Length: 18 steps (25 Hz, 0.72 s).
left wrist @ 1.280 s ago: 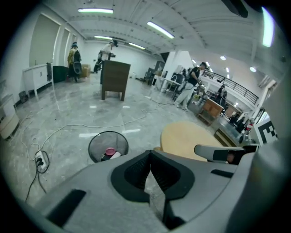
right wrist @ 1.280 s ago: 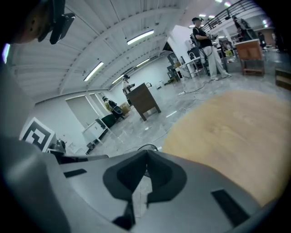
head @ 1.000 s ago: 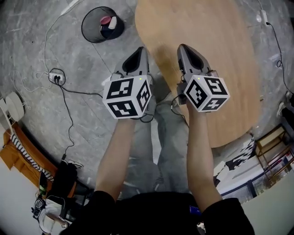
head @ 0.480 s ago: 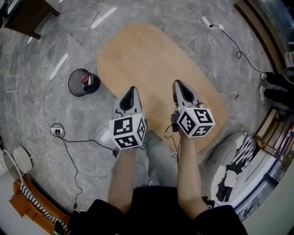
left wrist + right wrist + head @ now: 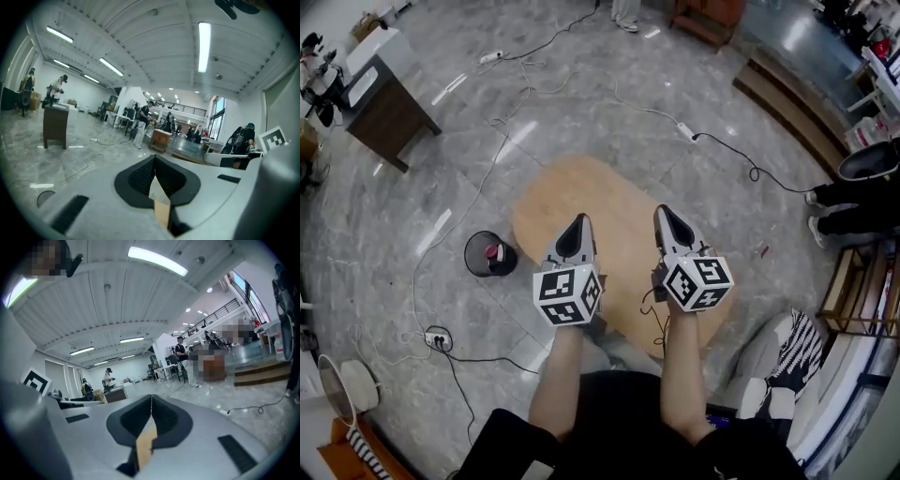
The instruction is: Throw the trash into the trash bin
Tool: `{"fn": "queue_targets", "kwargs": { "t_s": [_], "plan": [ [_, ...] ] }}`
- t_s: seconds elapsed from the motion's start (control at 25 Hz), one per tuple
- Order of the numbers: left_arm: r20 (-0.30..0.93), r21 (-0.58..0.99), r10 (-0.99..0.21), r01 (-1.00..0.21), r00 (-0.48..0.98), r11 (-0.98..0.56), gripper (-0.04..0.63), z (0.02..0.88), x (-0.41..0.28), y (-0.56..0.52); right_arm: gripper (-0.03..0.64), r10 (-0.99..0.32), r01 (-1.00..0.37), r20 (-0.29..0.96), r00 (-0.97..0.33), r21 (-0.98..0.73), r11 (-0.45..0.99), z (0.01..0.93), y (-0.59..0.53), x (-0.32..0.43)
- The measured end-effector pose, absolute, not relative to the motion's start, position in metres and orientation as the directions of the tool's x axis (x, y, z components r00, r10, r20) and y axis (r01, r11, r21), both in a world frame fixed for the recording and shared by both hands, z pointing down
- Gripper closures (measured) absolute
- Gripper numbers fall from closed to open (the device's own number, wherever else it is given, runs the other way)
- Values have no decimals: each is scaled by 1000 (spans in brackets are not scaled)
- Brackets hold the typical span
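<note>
Table (image 5: 609, 202), trash bin (image 5: 489, 254) on marble floor (image 5: 609, 103)

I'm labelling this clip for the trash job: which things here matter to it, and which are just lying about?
Job in hand:
trash bin with trash inside
left gripper and right gripper, both shut, empty

Lying about:
wooden table
floor socket
dark cabinet

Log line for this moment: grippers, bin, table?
left gripper: shut, empty | right gripper: shut, empty | bin: trash inside | table: below grippers
</note>
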<state>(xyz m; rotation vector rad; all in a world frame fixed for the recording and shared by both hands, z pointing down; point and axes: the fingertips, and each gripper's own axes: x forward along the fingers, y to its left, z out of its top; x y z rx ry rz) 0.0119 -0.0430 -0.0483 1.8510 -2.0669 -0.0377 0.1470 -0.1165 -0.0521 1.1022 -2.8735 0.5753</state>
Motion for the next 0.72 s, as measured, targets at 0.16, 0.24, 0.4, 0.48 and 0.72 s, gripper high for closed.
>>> {"fn": "queue_targets", "kwargs": {
  "t_s": [0.16,0.24,0.4,0.48,0.72],
  "plan": [
    [178,192,-984,-980,-20,54,589,-108,32,-55,604,-632,-635,98,-769,-230,737,-110,-109,161],
    [137,158,-991,-987,-3,25,589,-136,34,-60,604,-633,-636,79,-770,-168,753,-130,-107,161],
    [68,98,-997,-995,40,-33,589,-180,60,-71,604,-667,-668,51,-744,-97,738,-160,-113,183],
    [38,68,-997,-995,69,-67,589,-196,76,-73,604,-688,-687,12,-725,-86,722,-177,-116,196],
    [12,29,-992,-992,127,-126,589,-204,113,-75,604,-670,-669,-37,-741,-51,742,-196,-109,211]
  ]
}}
